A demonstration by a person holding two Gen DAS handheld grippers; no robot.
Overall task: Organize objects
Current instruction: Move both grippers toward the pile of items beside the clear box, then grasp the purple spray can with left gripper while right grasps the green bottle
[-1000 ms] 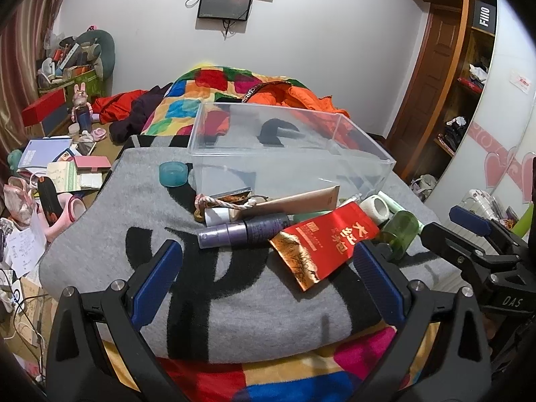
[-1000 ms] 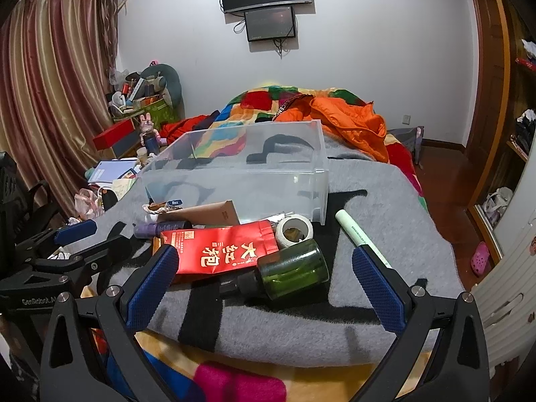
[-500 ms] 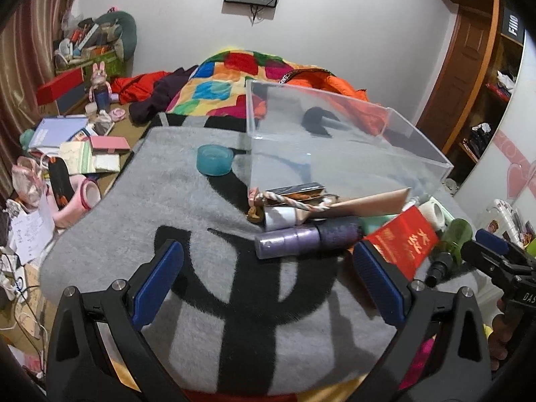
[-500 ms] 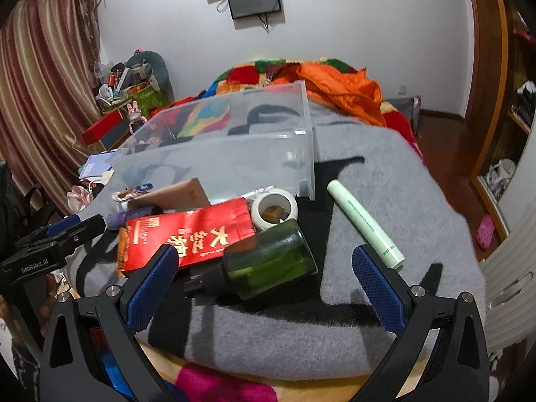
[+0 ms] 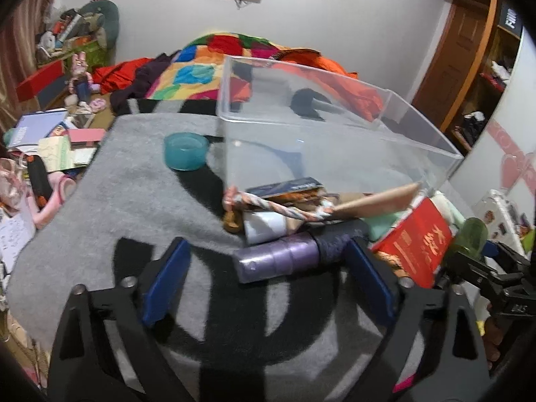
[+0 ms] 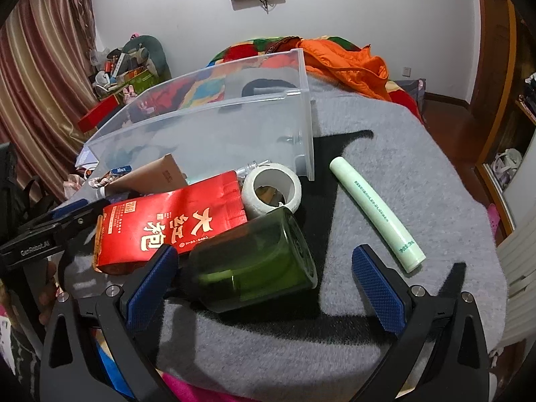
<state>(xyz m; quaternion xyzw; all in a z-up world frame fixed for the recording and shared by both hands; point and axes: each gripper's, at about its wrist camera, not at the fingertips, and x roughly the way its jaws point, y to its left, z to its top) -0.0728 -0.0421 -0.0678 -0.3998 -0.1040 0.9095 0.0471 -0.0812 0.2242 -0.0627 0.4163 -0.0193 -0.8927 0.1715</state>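
Observation:
A clear plastic bin point(image 5: 335, 140) stands on a grey blanket point(image 5: 134, 207); it also shows in the right wrist view point(image 6: 214, 134). A pile lies in front of it: a purple spray bottle point(image 5: 284, 261), a red tea pouch point(image 6: 167, 224), a green bottle point(image 6: 254, 264), a white tape roll point(image 6: 271, 191), a pale green tube point(image 6: 375, 214) and a brown carton point(image 6: 150, 177). My left gripper point(image 5: 268, 281) is open, its fingers straddling the purple bottle. My right gripper point(image 6: 264, 284) is open around the green bottle.
A teal round lid point(image 5: 184, 150) lies left of the bin. Orange and patchwork bedding point(image 6: 345, 60) lies behind it. Books, toys and boxes clutter the floor at the left point(image 5: 50, 144). A wooden door and shelves point(image 5: 469, 67) stand at the right.
Both grippers have moved forward and down toward the pile. The left one has closed in on the purple bottle, the right one on the green bottle. Both stay open.

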